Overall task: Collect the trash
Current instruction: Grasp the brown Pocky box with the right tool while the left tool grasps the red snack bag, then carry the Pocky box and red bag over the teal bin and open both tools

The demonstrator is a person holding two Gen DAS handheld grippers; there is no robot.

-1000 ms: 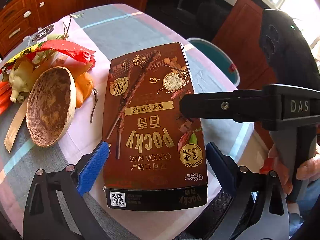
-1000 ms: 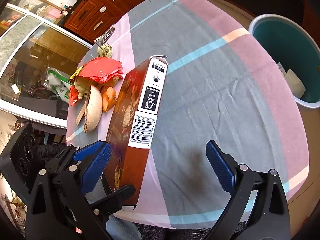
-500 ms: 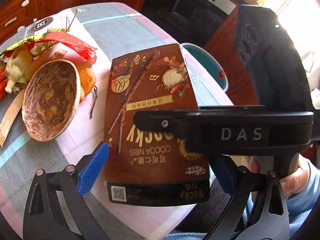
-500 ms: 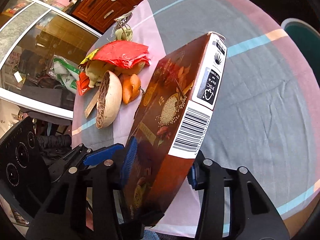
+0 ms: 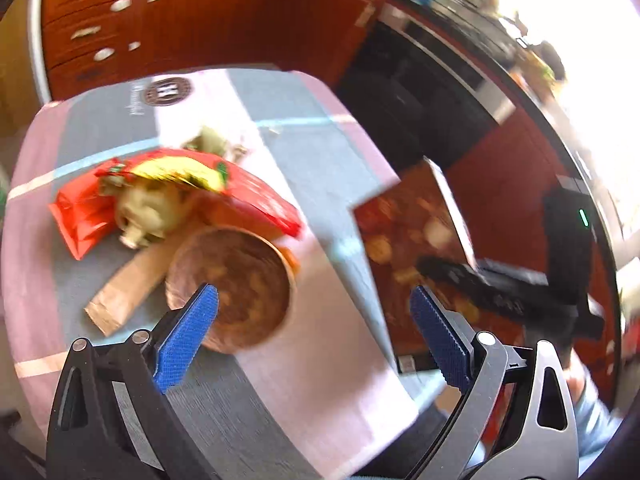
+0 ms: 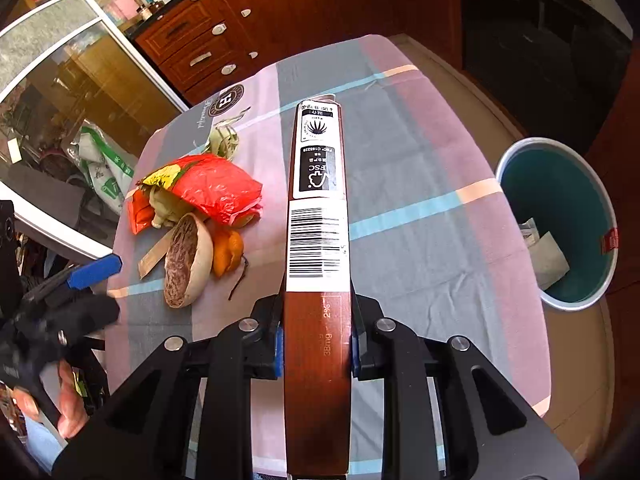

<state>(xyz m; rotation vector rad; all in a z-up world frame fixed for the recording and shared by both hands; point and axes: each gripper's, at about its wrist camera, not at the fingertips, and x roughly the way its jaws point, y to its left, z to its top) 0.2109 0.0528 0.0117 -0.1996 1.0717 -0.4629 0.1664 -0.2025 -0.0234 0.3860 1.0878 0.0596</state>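
My right gripper [image 6: 316,344] holds the brown Pocky box [image 6: 318,200] by its near end, narrow barcode side up, above the table. Its jaws are still closing, and the blue pads press both broad faces. In the blurred left wrist view the box [image 5: 404,248] hangs at the right with the right gripper [image 5: 500,292] on it. My left gripper [image 5: 312,336] is open and holds nothing, up above a coconut shell half [image 5: 236,292]. A teal bin [image 6: 552,192] stands on the floor right of the table.
A trash pile lies on the left of the checked tablecloth [image 6: 420,160]: a red wrapper [image 6: 216,188], the shell half [image 6: 186,264], orange peel [image 6: 228,252] and a cardboard strip [image 5: 128,292]. The bin holds some paper. Wooden cabinets [image 6: 224,32] stand beyond the table.
The right gripper has shut on the box and raised it off the table, edge up. The left gripper has drawn away from the box, up and over toward the trash pile.
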